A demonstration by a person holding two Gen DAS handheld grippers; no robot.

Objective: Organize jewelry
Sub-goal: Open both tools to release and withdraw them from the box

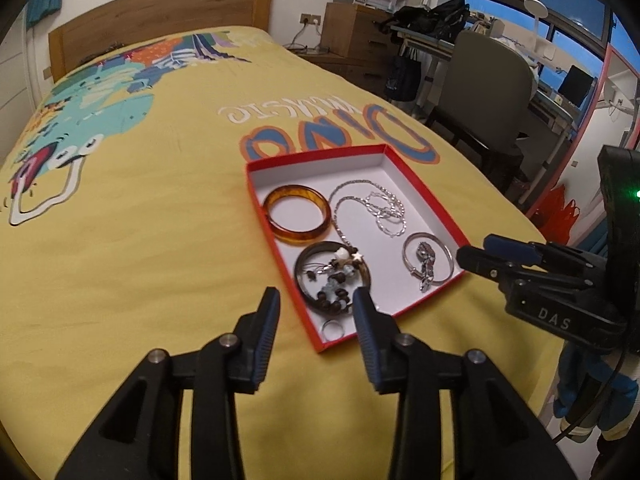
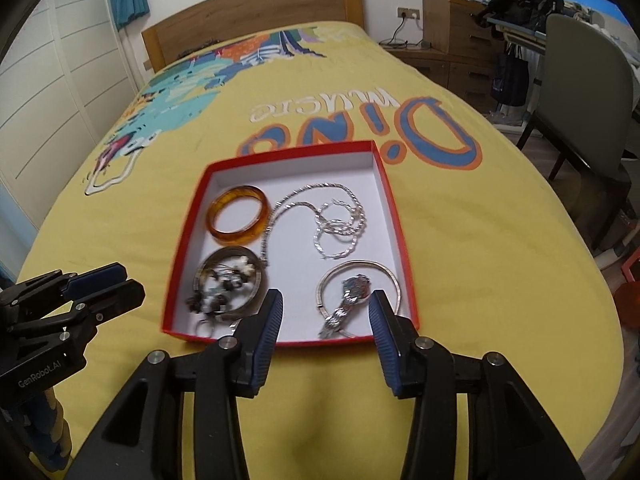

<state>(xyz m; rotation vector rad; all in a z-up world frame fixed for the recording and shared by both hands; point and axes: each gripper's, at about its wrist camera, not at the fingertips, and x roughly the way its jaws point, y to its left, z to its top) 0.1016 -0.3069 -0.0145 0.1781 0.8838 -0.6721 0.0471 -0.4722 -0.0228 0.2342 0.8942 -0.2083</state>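
Observation:
A shallow red box [image 1: 436,196] [image 2: 390,184] with a white inside lies on the yellow bedspread. In it are an amber bangle [image 1: 298,214] [image 2: 239,215], a silver chain [image 1: 384,206] [image 2: 340,220], a dark bangle with beaded pieces [image 1: 332,276] [image 2: 228,286], a silver bangle with a watch-like piece [image 1: 427,258] [image 2: 356,292] and a small ring [image 1: 333,329]. My left gripper [image 1: 314,300] is open and empty above the box's near left corner; it also shows in the right wrist view [image 2: 102,286]. My right gripper [image 2: 325,304] is open and empty above the box's near edge; it also shows in the left wrist view [image 1: 480,252].
The bed [image 1: 140,240] [image 2: 500,260] has a wooden headboard [image 1: 160,16] at the far end. A grey chair [image 1: 492,88] and a cluttered desk [image 1: 432,28] stand to the right of the bed. White wardrobe doors [image 2: 60,80] are on the left.

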